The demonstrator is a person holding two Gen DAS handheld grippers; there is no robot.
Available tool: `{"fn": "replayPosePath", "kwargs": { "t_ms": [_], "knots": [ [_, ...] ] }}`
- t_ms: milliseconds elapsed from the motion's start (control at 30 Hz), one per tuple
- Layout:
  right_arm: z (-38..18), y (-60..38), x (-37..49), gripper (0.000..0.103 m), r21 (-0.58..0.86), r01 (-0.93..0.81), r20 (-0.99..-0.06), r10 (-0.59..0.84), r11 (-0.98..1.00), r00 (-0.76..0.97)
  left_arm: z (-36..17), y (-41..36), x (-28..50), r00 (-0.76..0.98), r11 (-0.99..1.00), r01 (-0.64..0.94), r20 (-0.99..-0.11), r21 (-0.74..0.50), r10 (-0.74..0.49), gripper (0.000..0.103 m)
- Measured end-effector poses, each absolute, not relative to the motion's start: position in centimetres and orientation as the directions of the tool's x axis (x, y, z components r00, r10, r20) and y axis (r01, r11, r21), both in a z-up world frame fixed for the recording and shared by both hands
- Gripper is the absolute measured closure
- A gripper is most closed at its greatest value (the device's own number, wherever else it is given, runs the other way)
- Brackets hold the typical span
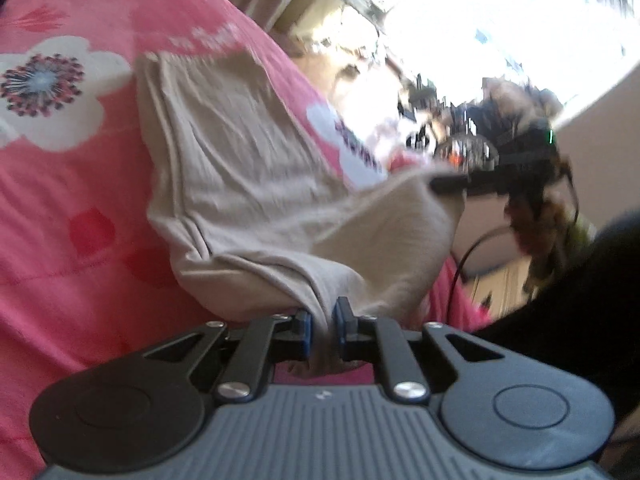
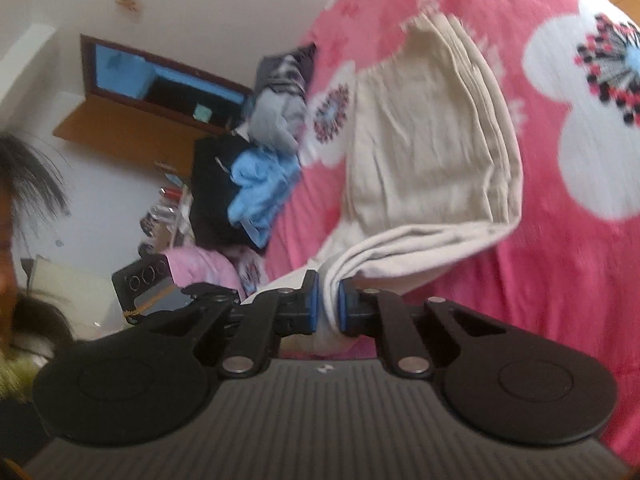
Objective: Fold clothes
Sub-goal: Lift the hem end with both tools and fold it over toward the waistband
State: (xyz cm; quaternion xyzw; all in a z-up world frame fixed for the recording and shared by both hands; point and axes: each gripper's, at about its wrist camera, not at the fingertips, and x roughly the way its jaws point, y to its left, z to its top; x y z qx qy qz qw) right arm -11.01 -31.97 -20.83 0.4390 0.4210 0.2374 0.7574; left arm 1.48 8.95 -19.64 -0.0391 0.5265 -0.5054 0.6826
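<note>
Beige garment lies partly folded on a bed covered by a pink floral bedspread; it fills the middle of both wrist views. Its far portion rests flat on the bedspread, with several stacked layers showing along one long edge, at the left of the cloth in the left wrist view and at the right of it in the right wrist view. Its near edge is raised off the bed.

Left gripper, bottom centre of its frame, is clamped on a bunched corner of that near edge, the blue pads pressing cloth from both sides. Right gripper is clamped likewise on the other near corner, cloth gathered between its pads. The right gripper also shows at the right of the left wrist view, blurred, with the lifted hem running across to it.

Judgement: a two-corner hold keeps the hem level between the hands, so that the near half can be carried over the far half in one even fold. The layered side edge suggests lengthwise folds are already in place and a crosswise fold is the step in hand.

A heap of other clothes, blue, grey and black, sits at the bed's edge, centre left of the right wrist view, well apart from the garment. Risk noted: layers bunched in the pads may slip unevenly and skew the fold.
</note>
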Motion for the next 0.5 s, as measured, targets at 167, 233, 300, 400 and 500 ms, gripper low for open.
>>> {"fn": "replayPosePath", "kwargs": {
  "t_ms": [167,233,300,400,500],
  "knots": [
    [-21.3,-33.5,-10.0,0.095,0.911,0.061,-0.355,0.699,0.408,0.621,-19.1,8.5,4.9,0.013,0.502,0.529,-0.586,-0.684,-0.811,0.09],
    [-21.8,-34.3,-9.1,0.095,0.925,0.092,-0.335,0.674,0.369,0.658,-19.0,8.0,6.5,0.058,0.508,0.506,-0.561,-0.697,-0.826,0.09],
    [-22.4,-35.1,-8.0,0.095,0.935,0.119,-0.318,0.646,0.333,0.694,-19.1,7.4,8.4,0.108,0.518,0.489,-0.541,-0.702,-0.834,0.091],
    [-23.2,-36.1,-5.5,0.095,0.946,0.148,-0.299,0.602,0.288,0.74,-20.2,6.3,12.1,0.179,0.546,0.432,-0.525,-0.718,-0.832,0.091],
    [-24.4,-36.8,-2.2,0.095,0.956,0.166,-0.277,0.57,0.24,0.774,-21.8,5.1,15.4,0.221,0.575,0.401,-0.533,-0.713,-0.816,0.091]
  ]
}}
